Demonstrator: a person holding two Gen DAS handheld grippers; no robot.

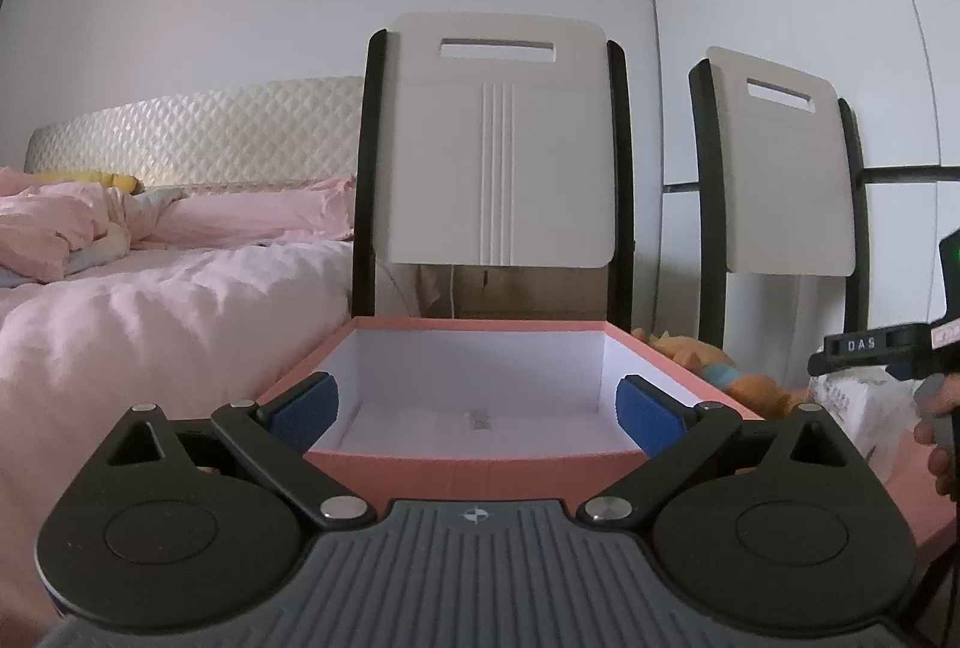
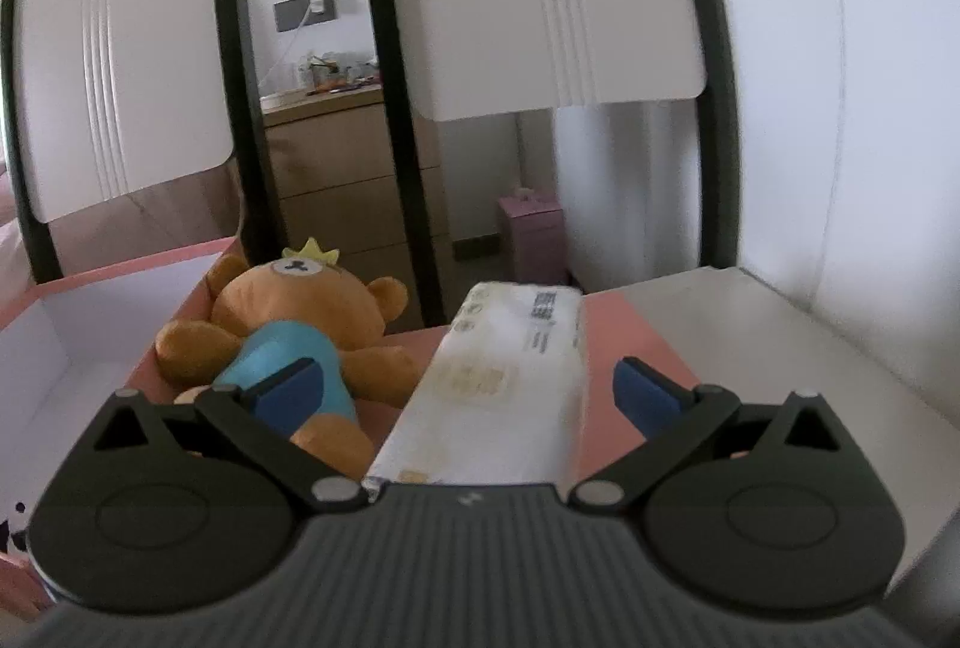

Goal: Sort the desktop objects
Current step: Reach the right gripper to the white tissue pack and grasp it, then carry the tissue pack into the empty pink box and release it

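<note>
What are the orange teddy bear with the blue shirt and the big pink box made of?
The orange teddy bear with the blue shirt looks like soft plush fabric: its surface is fuzzy and its limbs are rounded and squashy. The big pink box seems to be stiff cardboard with a matte pink outside and a smooth white lining; its walls are thin, flat and straight-edged. I can't be sure about either from looks alone.

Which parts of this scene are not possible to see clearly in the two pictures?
- White plastic-wrapped pack: print blurred in the right wrist view; near end hidden behind the right gripper.
- Orange plush bear in blue shirt: partly covered by a blue finger pad; nearly hidden by the pink cardboard box in the left wrist view.
- Small mark on the box floor: too small, left wrist view.
</note>
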